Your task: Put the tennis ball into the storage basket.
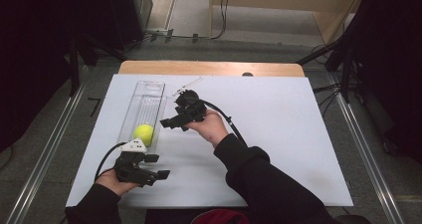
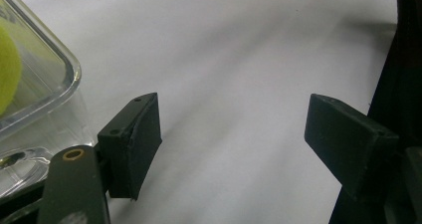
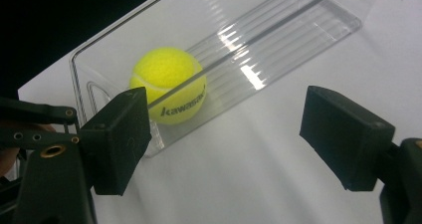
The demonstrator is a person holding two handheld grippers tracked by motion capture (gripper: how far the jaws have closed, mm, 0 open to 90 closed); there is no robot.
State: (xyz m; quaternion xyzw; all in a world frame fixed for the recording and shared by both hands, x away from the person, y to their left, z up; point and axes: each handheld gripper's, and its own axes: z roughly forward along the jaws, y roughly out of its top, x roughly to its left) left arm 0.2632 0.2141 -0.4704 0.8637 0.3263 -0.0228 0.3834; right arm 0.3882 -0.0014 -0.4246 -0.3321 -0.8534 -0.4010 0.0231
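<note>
From above, the left gripper (image 1: 158,166) rests near the table's (image 1: 278,134) front edge, jaws apart, while the right gripper (image 1: 166,122) hovers just beside the clear tray (image 1: 149,92), also spread with nothing between its jaws. Its own view shows the tennis ball (image 3: 168,84) lying at the tray's near end. The left gripper view catches the tray corner (image 2: 59,74) beside one jaw.

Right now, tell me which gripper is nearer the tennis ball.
Left. The left gripper sits just below the tennis ball, beside the clear tray's near end. The right gripper hovers to the ball's right, slightly farther. Both are open.
</note>
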